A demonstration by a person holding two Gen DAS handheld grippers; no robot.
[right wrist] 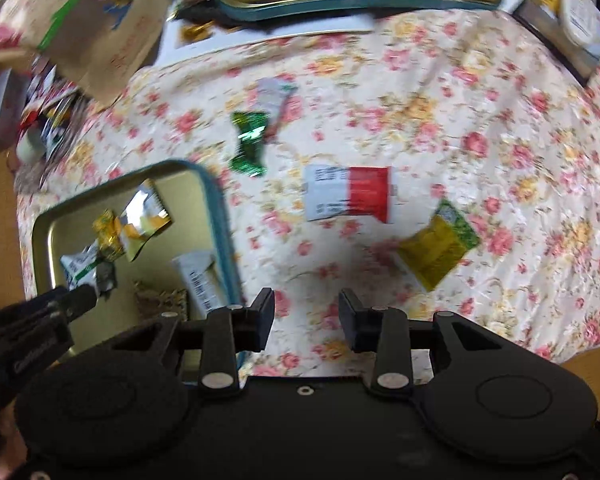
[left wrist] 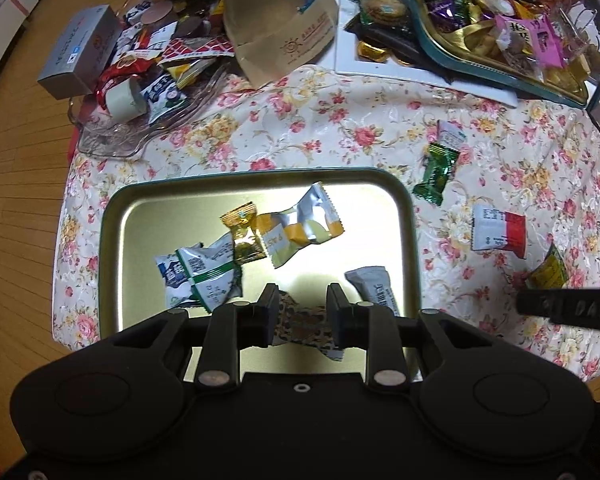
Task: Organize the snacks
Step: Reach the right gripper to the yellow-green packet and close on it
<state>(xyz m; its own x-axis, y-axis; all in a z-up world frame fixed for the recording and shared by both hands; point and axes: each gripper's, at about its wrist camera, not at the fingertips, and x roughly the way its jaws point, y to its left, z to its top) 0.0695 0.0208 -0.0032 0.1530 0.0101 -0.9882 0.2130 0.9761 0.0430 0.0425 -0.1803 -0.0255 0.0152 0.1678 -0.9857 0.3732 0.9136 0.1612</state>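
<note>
The left gripper point(left wrist: 303, 304) points down over the metal tin tray point(left wrist: 410, 216), its jaws partly apart with a leopard-print snack packet point(left wrist: 304, 326) between them; whether the pads press on that packet cannot be told, since it may simply lie on the tray floor beneath.

In the tray, at 12 o'clock from the fingertips, lie a white-and-orange packet point(left wrist: 300, 226) and a gold candy point(left wrist: 245, 232), touching. A white-and-green packet point(left wrist: 210, 276) lies at 10 o'clock, and a grey bar point(left wrist: 374, 290) at 2 o'clock, beside the tray's right wall.

The right gripper point(right wrist: 306, 306) hovers over the floral tablecloth point(right wrist: 460, 100), just right of the tray's edge, jaws narrowly apart with nothing between them. From it, a red-and-white packet point(right wrist: 348, 194) lies on the cloth at 12 o'clock, a yellow-green packet point(right wrist: 438, 246) at 2 o'clock, and a green foil candy point(right wrist: 250, 144) at 11 o'clock, touching a grey-white packet point(right wrist: 272, 94).
</note>
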